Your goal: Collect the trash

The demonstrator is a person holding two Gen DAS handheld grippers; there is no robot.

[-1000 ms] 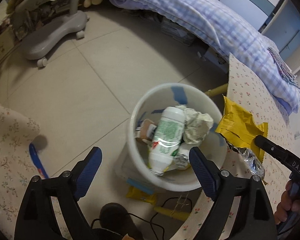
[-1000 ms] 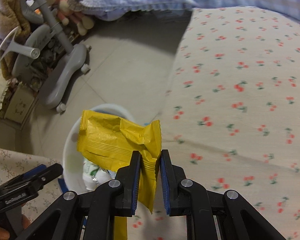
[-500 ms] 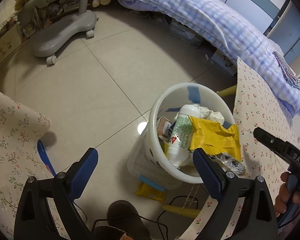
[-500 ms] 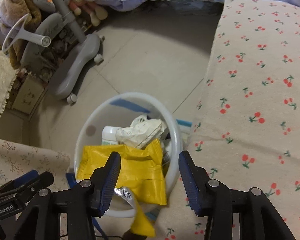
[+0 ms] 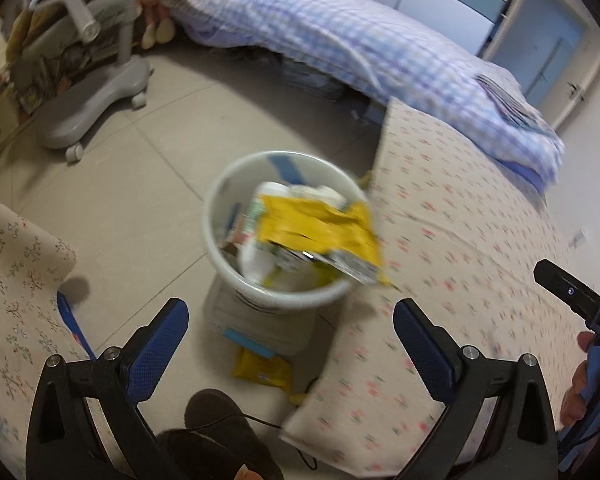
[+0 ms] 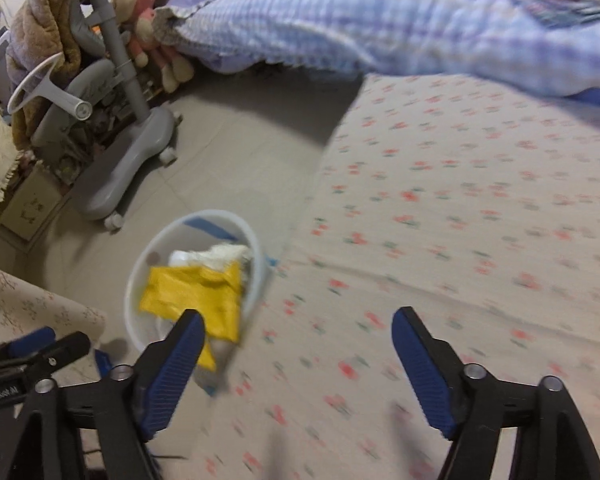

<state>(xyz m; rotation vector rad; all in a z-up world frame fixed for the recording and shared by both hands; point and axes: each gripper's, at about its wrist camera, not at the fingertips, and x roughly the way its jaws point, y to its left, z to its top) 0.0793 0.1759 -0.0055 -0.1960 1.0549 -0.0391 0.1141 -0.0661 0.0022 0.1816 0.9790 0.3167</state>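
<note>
Change: my right gripper point(image 6: 296, 354), pinching the yellow wrapper point(image 5: 320, 226) a second ago, is now spread and empty | Wrapper: atop the trash in the white bin point(image 5: 220, 184), overhanging its right rim | Left gripper point(image 5: 292, 344): spread, empty | Judgement: this piece collected; another yellow packet point(image 5: 262, 372) lies on the floor near the bin.

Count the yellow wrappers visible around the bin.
2. One yellow wrapper lies on top of the trash in the white bin; a second yellow wrapper lies on the floor beside the bin's base. Others may be buried.
</note>
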